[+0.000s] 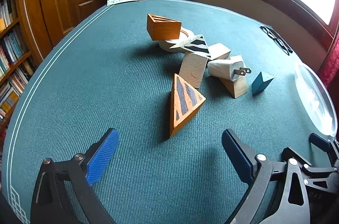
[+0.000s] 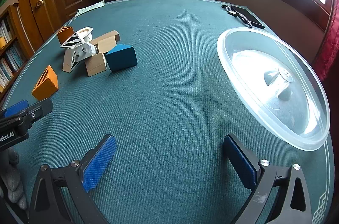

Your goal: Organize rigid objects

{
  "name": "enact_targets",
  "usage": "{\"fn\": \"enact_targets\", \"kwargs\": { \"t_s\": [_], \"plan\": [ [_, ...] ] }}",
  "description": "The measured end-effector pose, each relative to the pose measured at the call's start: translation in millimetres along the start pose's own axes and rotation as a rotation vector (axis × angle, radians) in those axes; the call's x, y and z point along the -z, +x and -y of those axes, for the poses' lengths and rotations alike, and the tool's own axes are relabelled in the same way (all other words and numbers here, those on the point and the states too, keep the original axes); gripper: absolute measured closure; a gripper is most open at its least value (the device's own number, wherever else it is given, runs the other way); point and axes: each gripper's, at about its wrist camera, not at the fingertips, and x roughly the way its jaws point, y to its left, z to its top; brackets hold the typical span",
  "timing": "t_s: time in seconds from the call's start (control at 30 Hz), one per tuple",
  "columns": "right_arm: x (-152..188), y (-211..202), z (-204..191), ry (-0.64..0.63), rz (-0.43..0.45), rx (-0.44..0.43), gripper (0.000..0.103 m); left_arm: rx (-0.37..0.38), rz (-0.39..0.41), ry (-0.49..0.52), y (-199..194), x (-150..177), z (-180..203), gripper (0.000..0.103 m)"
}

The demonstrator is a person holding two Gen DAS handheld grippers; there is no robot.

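Straight ahead of the left gripper point(image 1: 169, 162), a little way off on the green worktop point(image 1: 95, 79), stands the orange striped wedge point(image 1: 184, 101). Its long side runs away from the gripper, toward the pile of blocks point(image 1: 203, 58) behind it. The left gripper is wide open and holds nothing. The right gripper point(image 2: 169, 162) is wide open and empty too, and farther from the wedge. The clear bowl point(image 2: 231, 58) sits off to the right, with lots of bare worktop between.
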Motion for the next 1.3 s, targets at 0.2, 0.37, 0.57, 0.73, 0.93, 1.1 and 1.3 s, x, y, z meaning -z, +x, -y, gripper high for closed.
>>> {"fn": "enact_targets", "kwargs": {
  "t_s": [0.2,0.37,0.57,0.73,0.93,1.1,1.3],
  "plan": [
    [1.4,-0.6,-3.6,-0.026,0.002,-0.013,0.0,-0.022,0.001,-0.018,8.9,-14.4,1.7,0.025],
    [2.5,-2.9,-12.1,-0.07,0.005,-0.049,0.0,-0.049,0.024,0.015,15.9,-18.9,11.2,0.048],
    [-4.9,-4.7,-12.1,-0.069,0.007,-0.112,0.003,-0.008,0.024,0.009,13.8,-23.8,12.1,0.072],
    [-24.6,-6.0,-20.2,-0.1,0.005,-0.151,0.011,0.007,0.032,0.014,9.2,-20.7,13.9,0.072],
    [-50.3,2.9,-28.1,-0.104,0.022,-0.194,0.025,0.011,0.047,0.023,2.9,-19.9,18.0,0.073],
    [-65.2,23.9,-32.5,-0.086,-0.003,-0.25,0.037,0.017,0.054,0.026,-0.7,-18.7,19.0,0.073],
    [-73.5,35.7,-36.2,-0.08,0.016,-0.248,0.053,0.026,0.056,0.03,-2.8,-17.6,19.8,0.073]
  ]
}}
